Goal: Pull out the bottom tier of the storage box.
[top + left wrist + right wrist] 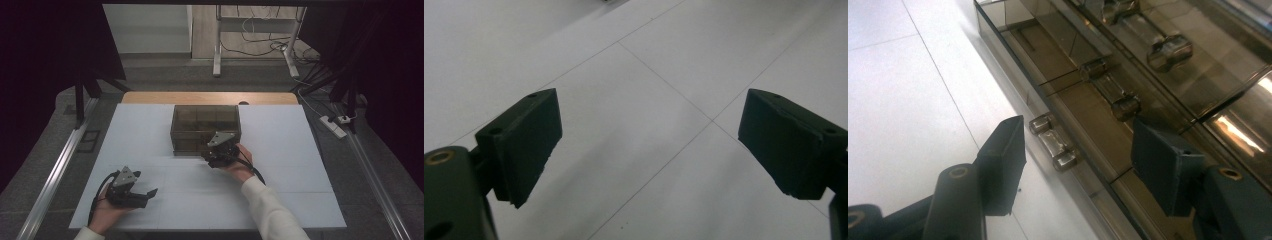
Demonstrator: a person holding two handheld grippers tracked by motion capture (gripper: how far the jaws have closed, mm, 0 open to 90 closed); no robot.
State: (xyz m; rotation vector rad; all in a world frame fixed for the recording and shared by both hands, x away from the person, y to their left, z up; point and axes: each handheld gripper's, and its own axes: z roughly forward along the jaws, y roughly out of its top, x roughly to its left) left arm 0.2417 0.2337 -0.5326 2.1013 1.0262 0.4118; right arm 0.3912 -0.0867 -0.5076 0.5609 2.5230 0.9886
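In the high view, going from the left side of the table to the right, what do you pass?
Left claw → smoky clear box, with the right claw at its near wall → power strip on the floor off the table's right edge.

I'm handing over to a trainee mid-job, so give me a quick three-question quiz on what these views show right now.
1. True or false: the left gripper is shut on an object.
2. Which gripper is at the smoked clear drawer box: A) left B) right C) neither?
3. Fill in: in the right gripper view, the right gripper's open jaws stand either side of a clear ____ on the box front.

Key: 1. False; it is open over the bare white table. 2. B. 3. handle.
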